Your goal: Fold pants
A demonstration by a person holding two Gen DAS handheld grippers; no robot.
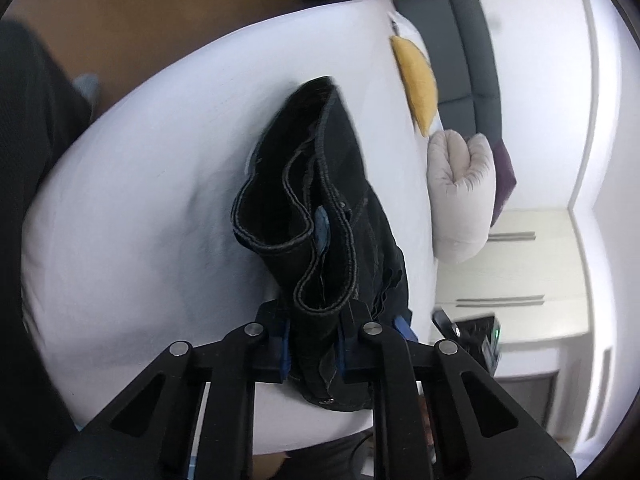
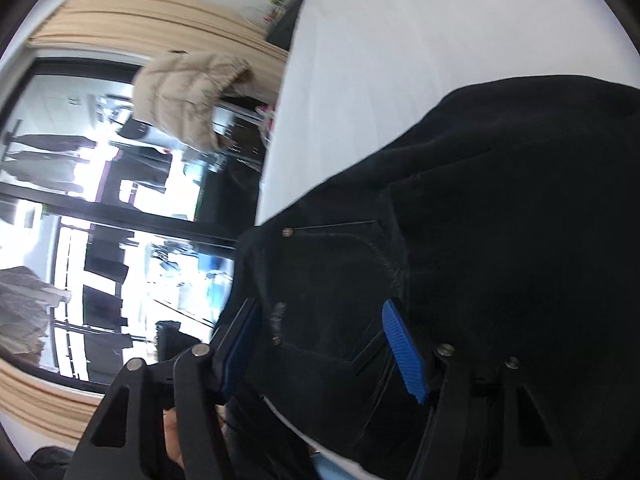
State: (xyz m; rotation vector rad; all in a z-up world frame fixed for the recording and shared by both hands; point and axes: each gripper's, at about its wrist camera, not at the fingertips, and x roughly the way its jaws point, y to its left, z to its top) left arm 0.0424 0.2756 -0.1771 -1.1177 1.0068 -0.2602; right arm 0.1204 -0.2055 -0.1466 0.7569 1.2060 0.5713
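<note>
While your left fingers (image 1: 314,340) pinched the black pants (image 1: 320,200) bunched between them above the white bed (image 1: 140,200), your right fingers (image 2: 324,346) stood wide apart, pants fabric between.

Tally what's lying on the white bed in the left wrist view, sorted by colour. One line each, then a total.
Black: 1, the pants
Yellow: 1, the cushion
Light grey: 1, the knotted cushion
Total: 3 on the bed

White bed (image 1: 160,168) bears black pants (image 1: 320,184), yellow cushion (image 1: 416,76)
</note>
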